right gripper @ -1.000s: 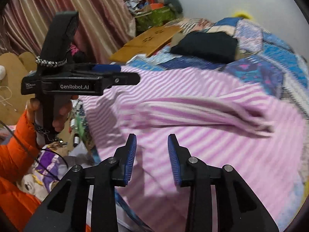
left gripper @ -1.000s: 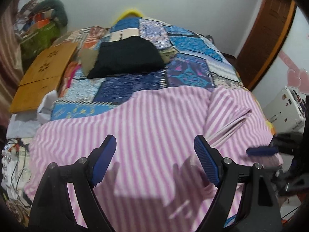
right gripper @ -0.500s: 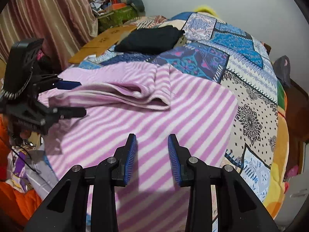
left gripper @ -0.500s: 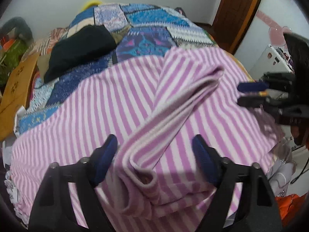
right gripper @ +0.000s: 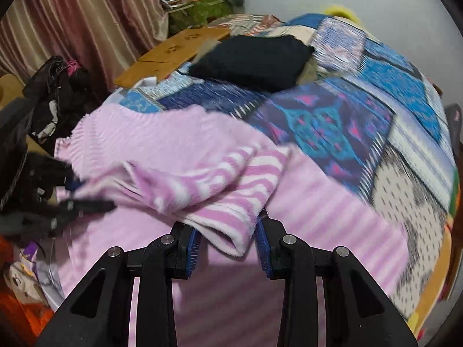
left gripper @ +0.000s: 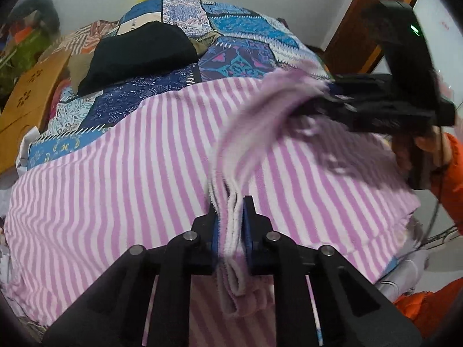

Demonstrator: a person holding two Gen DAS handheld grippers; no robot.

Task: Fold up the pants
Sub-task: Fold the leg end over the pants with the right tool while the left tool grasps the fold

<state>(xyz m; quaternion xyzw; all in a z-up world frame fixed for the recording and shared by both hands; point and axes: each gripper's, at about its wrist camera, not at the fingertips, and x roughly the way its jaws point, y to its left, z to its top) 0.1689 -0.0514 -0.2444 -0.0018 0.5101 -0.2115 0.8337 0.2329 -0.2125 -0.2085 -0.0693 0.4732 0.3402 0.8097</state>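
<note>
**Now both grippers are closing in on one bunched ridge of the pants**

Now the pink-and-white striped pants (left gripper: 121, 179) are lying spread over the near end of the bed (left gripper: 237, 37), with a doubled-up ridge of the same cloth running across them; that ridge is stretching away from the left gripper (left gripper: 230, 219) up and to the right, towards the right gripper (left gripper: 332, 98), so its long axis is lying between the two tools.

The left fingers (left gripper: 249, 225) have just been closing and are now pinching the near end of the ridge, several thick layers squeezed between the blue pads; the far end is blurred, and it is reaching the tips of the other tool.

In the right wrist view the rounded folded end of the pants (right gripper: 231, 225) is sitting between the right fingers (right gripper: 264, 245); they are standing partly open, with a gap showing beside the left pad, so they are probably not yet gripping; the right pad's contact is hard to tell.

The coming move is probably turning on this: the right gripper (right gripper: 228, 248) needs to close on the end directly ahead of it, so that both hands are holding one ridge along its length.

Both tools are pointing steeply down at the bed; a hand (left gripper: 425, 144) in an orange sleeve (left gripper: 451, 167) is gripping the right tool's handle; a black garment (left gripper: 139, 55) is lying well beyond, on the patchwork cover.
</note>
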